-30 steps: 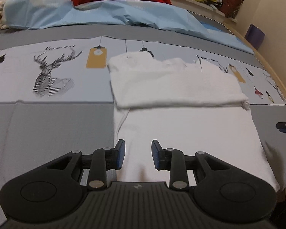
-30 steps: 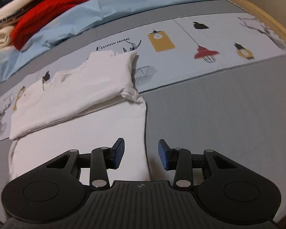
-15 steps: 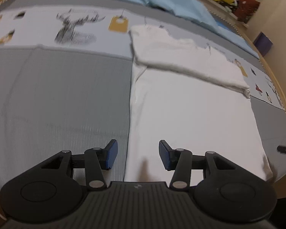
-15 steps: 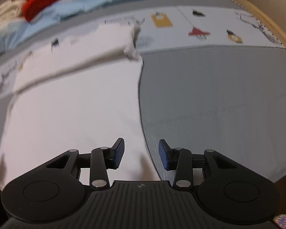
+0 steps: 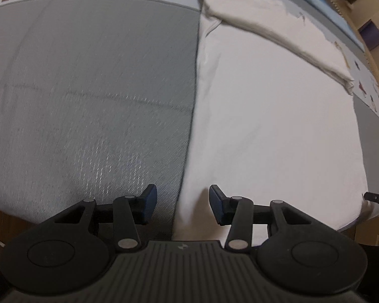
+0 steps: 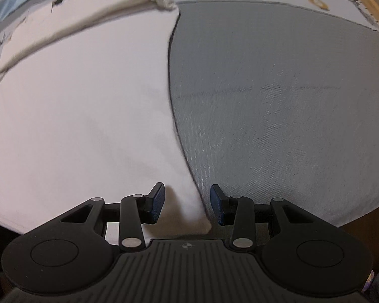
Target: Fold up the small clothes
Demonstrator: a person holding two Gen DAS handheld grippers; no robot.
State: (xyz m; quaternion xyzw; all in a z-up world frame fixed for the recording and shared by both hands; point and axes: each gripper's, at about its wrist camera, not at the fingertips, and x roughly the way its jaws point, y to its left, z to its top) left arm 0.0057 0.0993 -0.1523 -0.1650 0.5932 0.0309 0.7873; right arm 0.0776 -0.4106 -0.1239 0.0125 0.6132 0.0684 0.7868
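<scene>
Grey bedspread (image 5: 88,88) with a printed white band along its far side filled both views. We saw a white shirt (image 5: 278,126) lying flat on it, its far part already folded back over itself into a thick band (image 5: 278,25). We noted the near hem reaching the bed's edge.

Left gripper (image 5: 180,205) hung low over the shirt's near left corner, jaws wide apart, gripping nothing; the shirt's left edge ran up between its fingers. One blue pad (image 5: 149,203) sat over grey cloth, the other over white.

Right gripper (image 6: 187,205) was likewise spread wide and empty, with the shirt's near right corner (image 6: 197,217) lying between its pads. We could not tell whether either touched the fabric.

We saw the right gripper's tip (image 5: 376,198) at the left view's right margin.
</scene>
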